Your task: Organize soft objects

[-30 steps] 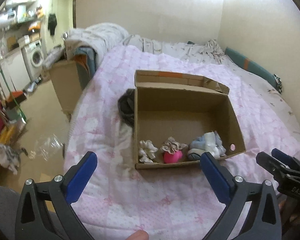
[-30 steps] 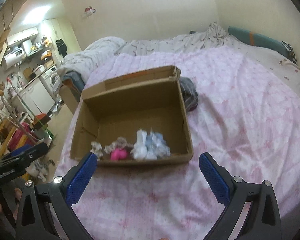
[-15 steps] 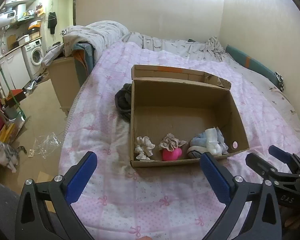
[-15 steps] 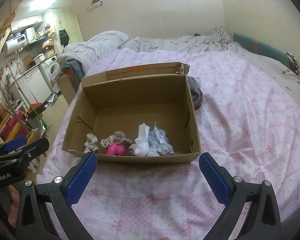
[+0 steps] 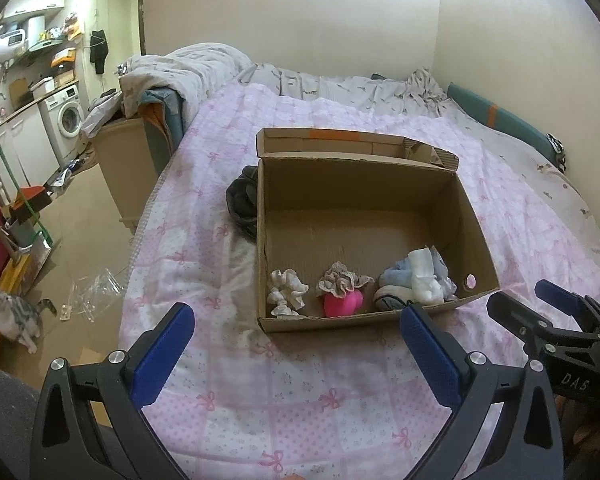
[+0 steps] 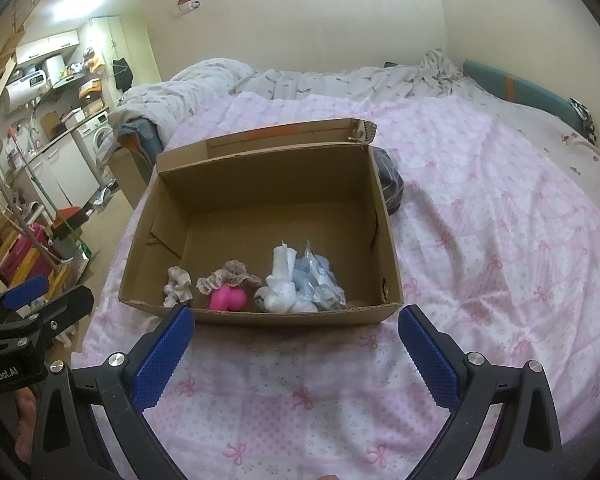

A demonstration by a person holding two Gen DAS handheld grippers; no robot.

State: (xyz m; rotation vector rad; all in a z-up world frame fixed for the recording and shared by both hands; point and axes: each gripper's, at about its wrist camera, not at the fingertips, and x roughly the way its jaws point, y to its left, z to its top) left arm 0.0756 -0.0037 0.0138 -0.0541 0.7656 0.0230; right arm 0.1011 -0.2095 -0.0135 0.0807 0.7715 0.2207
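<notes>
Two sets of blue-padded tongs hover wide apart and empty above a pink quilted bed (image 5: pixel 340 392), both facing an open cardboard box (image 5: pixel 364 322) that sits on the cover. The left tongs (image 5: pixel 296 344) are just short of the box's near wall; the right tongs (image 6: pixel 296 344) hang beside them, and each shows at the edge of the other's view. Inside the box, lined up against the near wall, lie a white ruffled scrunchie (image 5: pixel 286 294), a pink soft item topped with a beige lace frill (image 5: pixel 342 300), and a bundle of pale blue and white fabric pieces (image 5: pixel 414 284), one of them in clear wrap. The rest of the box floor is bare cardboard, and its rear flap stands open behind it. A dark folded garment (image 5: pixel 242 200) lies on the quilt, touching the box's far outer corner. Rumpled grey-white bedding (image 6: pixel 340 80) is heaped toward the wall at the head of the bed. On the floor to the left, a grey tabby cat (image 5: pixel 14 318) sits near crumpled clear plastic (image 5: pixel 94 290), with a washing machine (image 5: pixel 70 122) further back.
</notes>
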